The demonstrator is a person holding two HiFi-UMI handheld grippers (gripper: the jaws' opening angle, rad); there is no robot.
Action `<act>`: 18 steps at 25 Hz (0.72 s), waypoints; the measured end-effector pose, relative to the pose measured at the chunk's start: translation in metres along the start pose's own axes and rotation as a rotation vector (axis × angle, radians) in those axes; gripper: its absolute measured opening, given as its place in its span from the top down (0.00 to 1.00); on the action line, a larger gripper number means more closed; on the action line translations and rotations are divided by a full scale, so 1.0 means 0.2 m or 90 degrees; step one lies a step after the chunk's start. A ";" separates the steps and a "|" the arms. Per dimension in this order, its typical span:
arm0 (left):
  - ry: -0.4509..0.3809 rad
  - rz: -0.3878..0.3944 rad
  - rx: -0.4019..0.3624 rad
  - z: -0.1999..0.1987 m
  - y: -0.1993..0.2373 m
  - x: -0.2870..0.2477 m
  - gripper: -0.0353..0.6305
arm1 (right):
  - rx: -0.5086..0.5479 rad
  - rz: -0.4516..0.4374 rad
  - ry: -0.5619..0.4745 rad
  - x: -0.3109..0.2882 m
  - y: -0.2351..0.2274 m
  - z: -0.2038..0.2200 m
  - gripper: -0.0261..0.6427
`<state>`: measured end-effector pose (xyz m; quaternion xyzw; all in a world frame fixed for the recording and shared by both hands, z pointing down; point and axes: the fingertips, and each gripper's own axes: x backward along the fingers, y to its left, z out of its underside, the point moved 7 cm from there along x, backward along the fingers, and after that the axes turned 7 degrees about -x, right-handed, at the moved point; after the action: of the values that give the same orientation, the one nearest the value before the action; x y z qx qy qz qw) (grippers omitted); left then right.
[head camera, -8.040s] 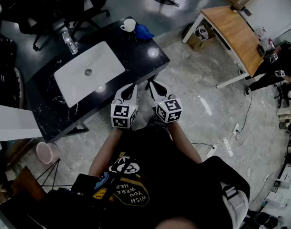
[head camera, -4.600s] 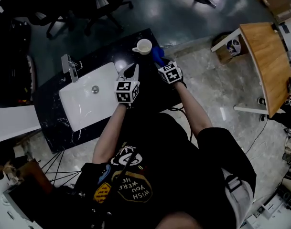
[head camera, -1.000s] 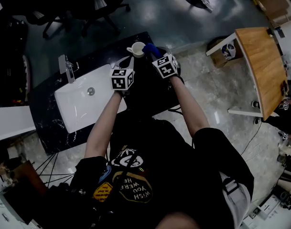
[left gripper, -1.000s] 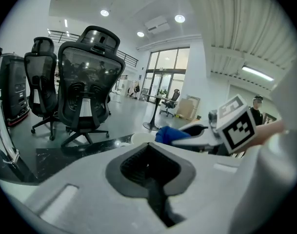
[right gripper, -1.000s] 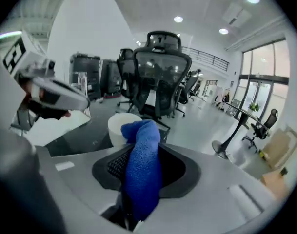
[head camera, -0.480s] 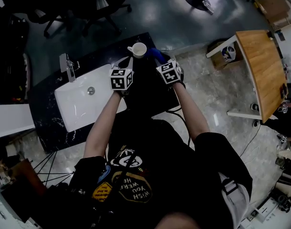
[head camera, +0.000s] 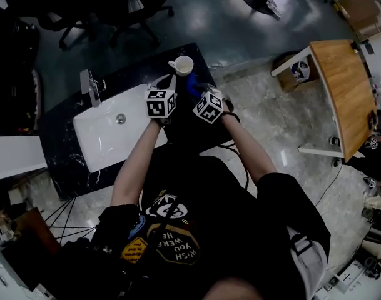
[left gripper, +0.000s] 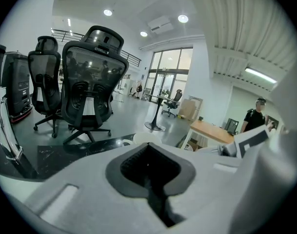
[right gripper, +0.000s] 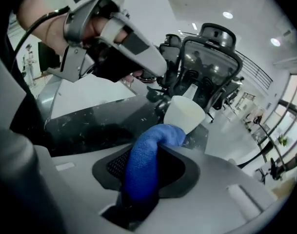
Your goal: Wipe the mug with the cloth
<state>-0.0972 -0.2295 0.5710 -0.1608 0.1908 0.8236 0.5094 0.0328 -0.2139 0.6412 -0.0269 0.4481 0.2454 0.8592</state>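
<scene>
Fingers on R gripper (right gripper: 140,184) clamp cloth (right gripper: 160,136) nr mug (right gripper: 184,113), L gripper's (left gripper: 151,182) together; shirt (head camera: 170,250): "WISH YOU WERE".

Dim overhead, brighter gripper views, fisheye edges

White mug (head camera: 184,65) upright; blue cloth (right gripper: 142,172) pinched.
The mug stands on the dark counter (head camera: 62,149); the bunched cloth, clamped in the right tool (right gripper: 149,152), arches just beside it.

Blue cloth (right gripper: 147,160); white mug (head camera: 183,65); black white-veined counter (head camera: 60,162); white sink (head camera: 97,141).
</scene>
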 end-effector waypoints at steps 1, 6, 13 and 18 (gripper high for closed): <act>-0.001 0.001 0.000 0.00 -0.01 0.00 0.94 | -0.039 0.013 -0.012 0.03 -0.04 0.02 0.77; -0.003 -0.002 0.003 0.00 0.00 0.02 0.94 | -0.294 0.195 -0.061 0.12 -0.51 -0.06 0.77; -0.002 0.001 0.013 0.02 0.00 0.04 0.94 | -0.060 -0.006 -0.012 0.00 -0.11 -0.10 0.77; -0.001 0.001 0.020 0.02 0.01 0.05 0.94 | -0.135 0.017 0.015 0.05 -0.18 0.04 0.77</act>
<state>-0.1030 -0.2200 0.5706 -0.1517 0.2034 0.8211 0.5113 0.0593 -0.2390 0.6326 -0.1147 0.4302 0.3028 0.8427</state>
